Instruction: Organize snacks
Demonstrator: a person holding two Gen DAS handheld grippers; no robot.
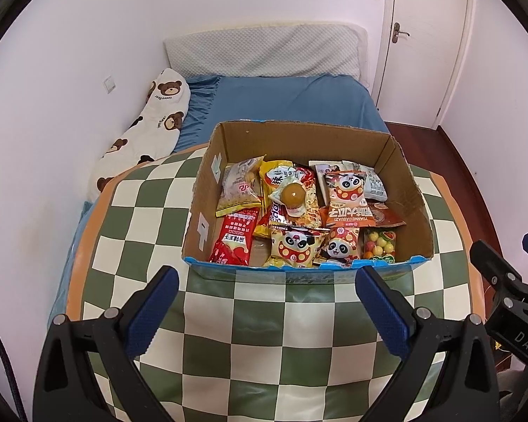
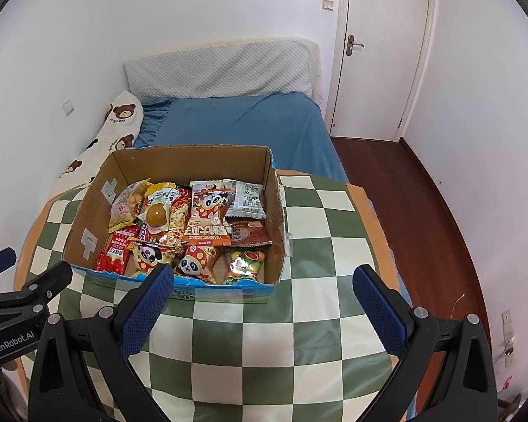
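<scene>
An open cardboard box [image 1: 401,161] stands on the green-and-cream checkered cloth [image 1: 264,334]. It holds several snack packets: a red packet [image 1: 232,242], panda packets [image 1: 348,193], a yellow bag with a brown ball [image 1: 292,193] and a candy bag [image 1: 380,244]. My left gripper [image 1: 267,292] is open and empty, just in front of the box's near wall. In the right wrist view the box [image 2: 274,190] sits left of centre. My right gripper [image 2: 264,292] is open and empty before the box's near right corner. The other gripper [image 2: 24,292] shows at the left edge.
A bed with a blue sheet [image 1: 292,102] and a grey pillow [image 1: 264,52] lies behind the table. A bear-print bolster [image 1: 148,123] lies along the left wall. A white door [image 2: 383,49] and dark wood floor [image 2: 422,211] are at the right.
</scene>
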